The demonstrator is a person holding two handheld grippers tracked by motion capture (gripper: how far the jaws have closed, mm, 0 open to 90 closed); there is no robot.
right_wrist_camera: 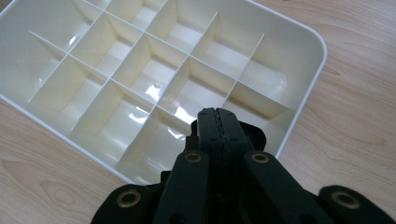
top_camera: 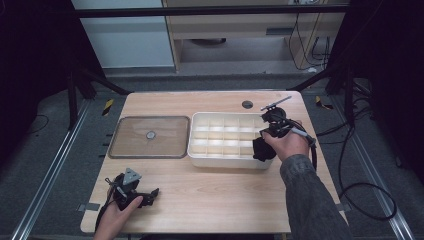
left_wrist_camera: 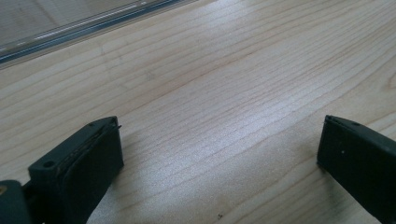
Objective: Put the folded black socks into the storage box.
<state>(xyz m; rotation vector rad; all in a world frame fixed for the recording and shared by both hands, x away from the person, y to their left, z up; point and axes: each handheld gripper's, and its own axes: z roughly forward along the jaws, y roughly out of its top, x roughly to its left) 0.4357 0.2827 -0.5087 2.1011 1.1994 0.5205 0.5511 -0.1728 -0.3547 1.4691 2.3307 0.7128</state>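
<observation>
A white divided box (top_camera: 200,150) with several empty compartments stands in the middle of the wooden table; its rim (right_wrist_camera: 299,32) is close up in the right gripper view. My right gripper (top_camera: 261,150) hovers over the box's near right corner, its jaws pressed together with nothing between them (right_wrist_camera: 217,114). A clear flat lid (top_camera: 165,150) with a small round knob lies left of the box. My left gripper (top_camera: 152,194) rests low at the table's front left, jaws wide apart over bare wood (left_wrist_camera: 219,154), holding nothing.
A dark round grommet hole (top_camera: 247,104) sits in the table behind the box. The lid's edge (left_wrist_camera: 93,25) runs along the top of the left gripper view. Black cables (top_camera: 360,190) trail off the table's right side. Metal floor rails flank the table.
</observation>
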